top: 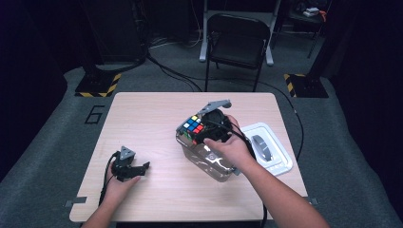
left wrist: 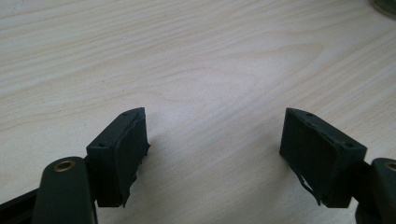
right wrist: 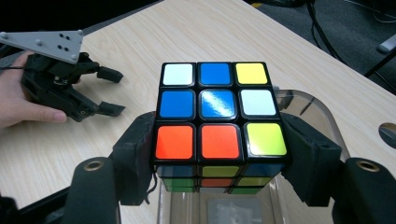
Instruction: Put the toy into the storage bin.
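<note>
A scrambled Rubik's cube (right wrist: 219, 123) is clamped between the jaws of my right gripper (right wrist: 217, 161), its pads pressing on two opposite sides. In the high view the cube (top: 192, 125) hangs over the far end of a clear plastic box (top: 209, 161) at the table's middle, with the right gripper (top: 209, 127) just behind it. My left gripper (top: 145, 167) rests low at the front left of the table, jaws wide apart, and the left gripper view shows bare wood between its pads (left wrist: 123, 149). The left gripper (right wrist: 109, 91) also lies to the left in the right gripper view.
A white lid or tray (top: 278, 161) with a grey oval part lies right of the clear box, near the table's right edge. The wooden table (top: 142, 118) has bare surface at the back and left. A black folding chair (top: 236, 45) stands beyond it.
</note>
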`<state>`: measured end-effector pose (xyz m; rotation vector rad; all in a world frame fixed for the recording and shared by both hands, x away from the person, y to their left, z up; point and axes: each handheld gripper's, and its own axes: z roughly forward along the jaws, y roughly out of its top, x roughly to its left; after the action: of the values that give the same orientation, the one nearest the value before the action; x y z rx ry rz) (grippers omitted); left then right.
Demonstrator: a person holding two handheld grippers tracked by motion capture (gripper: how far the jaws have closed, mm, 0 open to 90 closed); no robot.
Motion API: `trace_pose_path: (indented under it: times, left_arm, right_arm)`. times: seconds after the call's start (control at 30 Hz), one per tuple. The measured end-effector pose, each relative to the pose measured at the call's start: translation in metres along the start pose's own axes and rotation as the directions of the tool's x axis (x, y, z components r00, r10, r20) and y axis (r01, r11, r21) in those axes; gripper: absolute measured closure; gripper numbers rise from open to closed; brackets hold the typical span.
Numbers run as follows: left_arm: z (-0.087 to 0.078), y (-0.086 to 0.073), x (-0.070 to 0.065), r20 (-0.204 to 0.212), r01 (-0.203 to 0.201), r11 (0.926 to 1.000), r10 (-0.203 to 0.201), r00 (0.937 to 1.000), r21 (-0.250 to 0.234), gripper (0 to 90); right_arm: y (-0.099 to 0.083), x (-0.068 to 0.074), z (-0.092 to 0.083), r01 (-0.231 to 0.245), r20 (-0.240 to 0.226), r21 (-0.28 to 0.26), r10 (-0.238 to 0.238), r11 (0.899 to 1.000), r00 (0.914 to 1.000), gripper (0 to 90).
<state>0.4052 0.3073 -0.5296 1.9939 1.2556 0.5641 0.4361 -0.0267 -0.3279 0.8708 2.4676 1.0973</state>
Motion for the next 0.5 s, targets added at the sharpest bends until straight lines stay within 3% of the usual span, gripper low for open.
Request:
trace_pose_path:
  times: [0.5]
  left_arm:
    - [0.0, 0.0, 0.0, 0.0, -0.001, 1.0, 0.001, 1.0, 0.001, 22.8]
  right_arm:
    - [-0.005, -0.026, 0.009, -0.025, 0.015, 0.001, 0.025, 1.0, 0.9996, 33.9]
